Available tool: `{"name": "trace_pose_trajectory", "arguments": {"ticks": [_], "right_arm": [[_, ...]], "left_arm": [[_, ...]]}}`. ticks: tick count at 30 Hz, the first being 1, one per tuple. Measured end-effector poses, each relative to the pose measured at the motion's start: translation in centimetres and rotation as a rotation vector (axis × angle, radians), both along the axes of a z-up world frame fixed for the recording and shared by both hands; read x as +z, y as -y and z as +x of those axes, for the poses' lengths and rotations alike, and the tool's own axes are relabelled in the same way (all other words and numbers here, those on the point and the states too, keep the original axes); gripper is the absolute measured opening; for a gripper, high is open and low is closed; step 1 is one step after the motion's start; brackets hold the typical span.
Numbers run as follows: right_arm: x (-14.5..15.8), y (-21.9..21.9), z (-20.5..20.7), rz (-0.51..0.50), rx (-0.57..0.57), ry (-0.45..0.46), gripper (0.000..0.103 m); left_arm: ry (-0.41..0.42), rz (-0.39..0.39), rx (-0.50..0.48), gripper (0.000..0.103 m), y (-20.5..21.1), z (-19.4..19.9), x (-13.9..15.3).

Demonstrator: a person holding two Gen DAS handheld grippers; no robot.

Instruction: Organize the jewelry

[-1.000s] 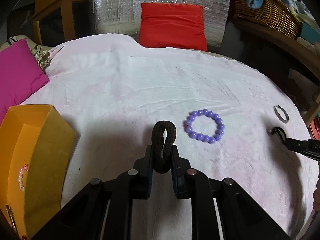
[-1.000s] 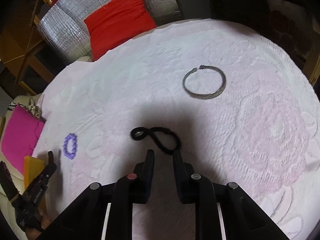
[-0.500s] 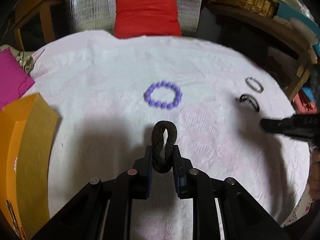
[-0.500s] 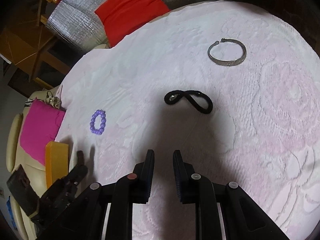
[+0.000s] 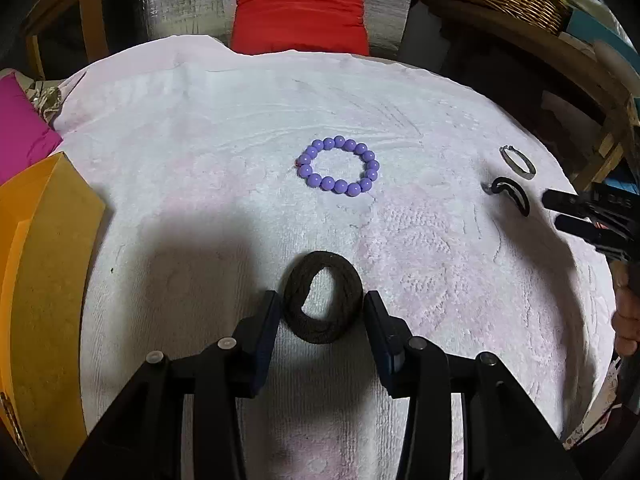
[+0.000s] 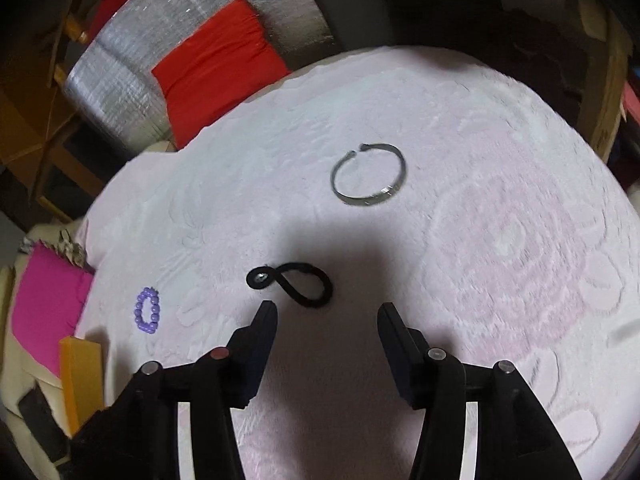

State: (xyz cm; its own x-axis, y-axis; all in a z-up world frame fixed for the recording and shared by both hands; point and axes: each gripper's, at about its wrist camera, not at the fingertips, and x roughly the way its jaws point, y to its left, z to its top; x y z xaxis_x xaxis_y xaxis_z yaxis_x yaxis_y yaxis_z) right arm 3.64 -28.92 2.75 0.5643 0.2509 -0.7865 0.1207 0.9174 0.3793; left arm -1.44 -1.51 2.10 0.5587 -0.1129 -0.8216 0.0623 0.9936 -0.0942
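Brown hair tie (image 5: 322, 297) is being released between the opening left gripper (image 5: 320, 312), while bead bracelet (image 5: 338, 166), black tie (image 6: 294, 283) ahead of the opening, empty right gripper (image 6: 327, 320), and bangle (image 6: 368, 174) are left unsorted.

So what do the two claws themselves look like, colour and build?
Both are alike. The left claw and right claw are matte black, each with two flat fingers lined with dark blue pads, carried on angular black link arms. Round silver pin heads mark the joints; one on the right claw looks reddish. No cables or sleeves show. In the left view, faint lettering marks the right claw's side, unreadable.
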Motion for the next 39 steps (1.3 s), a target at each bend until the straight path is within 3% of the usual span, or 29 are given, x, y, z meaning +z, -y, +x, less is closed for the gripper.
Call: {"name": "trace_pose_trajectory", "arguments": {"ticks": [4,7,9,14,21,26,30,34,39], "right_arm": [[-0.5,-1.6,1.2,-0.105,0.029,0.016,0.057],[-1.5,-2.4,2.4,-0.194,0.016,0.006,0.049],[-1.8,-2.5,3.0,-0.253,0.002,0.014,0.026],[-1.6,-2.0,3.2,-0.246,-0.022,0.002,0.008],[-1.0,-1.6,1.6,-0.109,0.01,-0.036,0.007],[-0.7,-2.0,-0.1,0.115,0.09,-0.087,0.007],[-0.6,-2.7,-1.5,0.222,0.142,-0.116,0.007],[-0.3,-2.9,-2.6,0.232,0.151,-0.119,0.007],[0.6,-0.9,-3.3,0.113,0.068,-0.076,0.011]], "left_arm": [[-0.01,-0.034,-0.006,0.045,-0.5,0.1,0.1],[-0.016,-0.053,-0.006,0.046,-0.8,0.0,0.0],[-0.016,-0.051,-0.011,0.046,-0.7,-0.1,0.0],[-0.006,-0.032,-0.026,0.046,-0.2,-0.2,0.0],[0.02,0.012,-0.043,0.019,0.3,-0.2,0.5],[0.048,0.019,-0.061,0.017,0.8,-0.7,1.3],[0.058,0.007,-0.066,0.017,1.0,-1.2,1.9],[0.071,0.003,-0.069,0.017,1.3,-1.8,2.5],[0.064,-0.009,-0.046,0.018,1.0,-1.8,2.4]]}}
